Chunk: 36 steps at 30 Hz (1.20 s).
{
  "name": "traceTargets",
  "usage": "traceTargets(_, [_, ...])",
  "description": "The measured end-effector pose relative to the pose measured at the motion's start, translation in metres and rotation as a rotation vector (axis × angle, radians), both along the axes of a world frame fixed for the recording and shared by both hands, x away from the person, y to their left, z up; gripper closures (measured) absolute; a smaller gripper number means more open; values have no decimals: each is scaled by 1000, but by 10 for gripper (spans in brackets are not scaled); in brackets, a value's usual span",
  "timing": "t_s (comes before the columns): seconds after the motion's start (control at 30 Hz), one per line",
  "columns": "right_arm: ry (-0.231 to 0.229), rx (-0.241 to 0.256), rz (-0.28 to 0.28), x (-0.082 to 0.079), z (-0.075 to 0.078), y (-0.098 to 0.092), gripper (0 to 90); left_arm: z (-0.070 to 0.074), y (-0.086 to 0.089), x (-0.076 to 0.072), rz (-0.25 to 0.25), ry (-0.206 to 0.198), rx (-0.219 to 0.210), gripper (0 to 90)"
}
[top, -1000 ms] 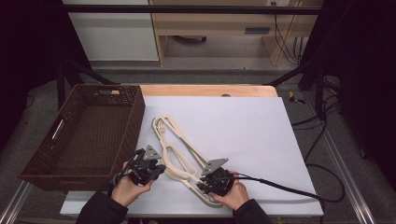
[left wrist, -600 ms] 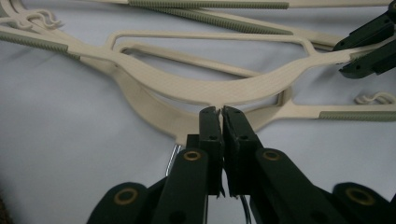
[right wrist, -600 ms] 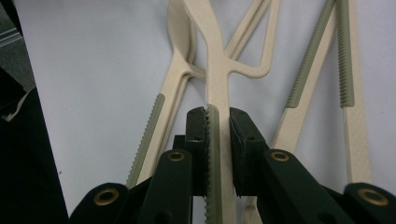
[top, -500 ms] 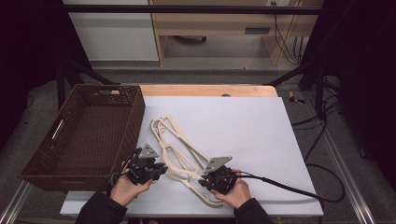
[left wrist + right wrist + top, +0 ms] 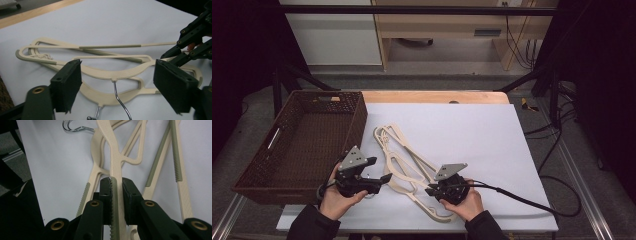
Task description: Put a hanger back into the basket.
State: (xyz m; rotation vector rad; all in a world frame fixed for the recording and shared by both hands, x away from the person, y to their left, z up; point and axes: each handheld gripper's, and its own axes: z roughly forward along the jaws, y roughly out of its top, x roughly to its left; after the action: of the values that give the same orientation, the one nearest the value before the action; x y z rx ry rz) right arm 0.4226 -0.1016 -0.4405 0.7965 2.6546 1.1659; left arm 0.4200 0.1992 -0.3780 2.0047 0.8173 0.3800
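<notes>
Two cream plastic hangers lie stacked and overlapping on the white worktop, near its front edge and toward the left side, running diagonally from mid-left to front centre. Each has olive ribbed non-slip strips on its arms and bar, and a chrome wire hook. The upper hanger's shoulder arm is clamped between the jaws of the right gripper. The lower hanger rests flat.
</notes>
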Motion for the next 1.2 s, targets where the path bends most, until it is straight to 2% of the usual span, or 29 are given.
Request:
traceTargets(0.13, [8, 20, -11, 1, 6, -4, 795, 10, 7, -3, 1, -27, -36, 144])
traceTargets(0.17, [7, 24, -11, 2, 7, -5, 795, 14, 10, -6, -3, -42, -38, 134])
traceTargets(0.4, [4, 55, -23, 4, 14, -11, 795, 21, 17, -12, -17, -80, -37, 85])
traceTargets(0.6, [4, 80, -32, 6, 20, -16, 796, 18, 22, -19, -26, -75, -42, 60])
traceTargets(0.73, [7, 93, -42, 6, 22, -19, 796, 12, 20, -23, -27, -66, -41, 60])
traceTargets(0.9, [11, 113, -45, 7, 24, -23, 797, -2, 11, -24, -32, -45, -23, 80])
traceTargets(1.07, [11, 121, -52, 7, 24, -23, 797, -23, -2, -15, -11, -36, -27, 158])
traceTargets(1.17, [13, 121, -52, 7, 24, -23, 797, -34, -10, -6, 5, -39, -45, 245])
traceTargets(1.2, [13, 121, -52, 7, 24, -23, 797, -37, -12, -3, 9, -41, -54, 245])
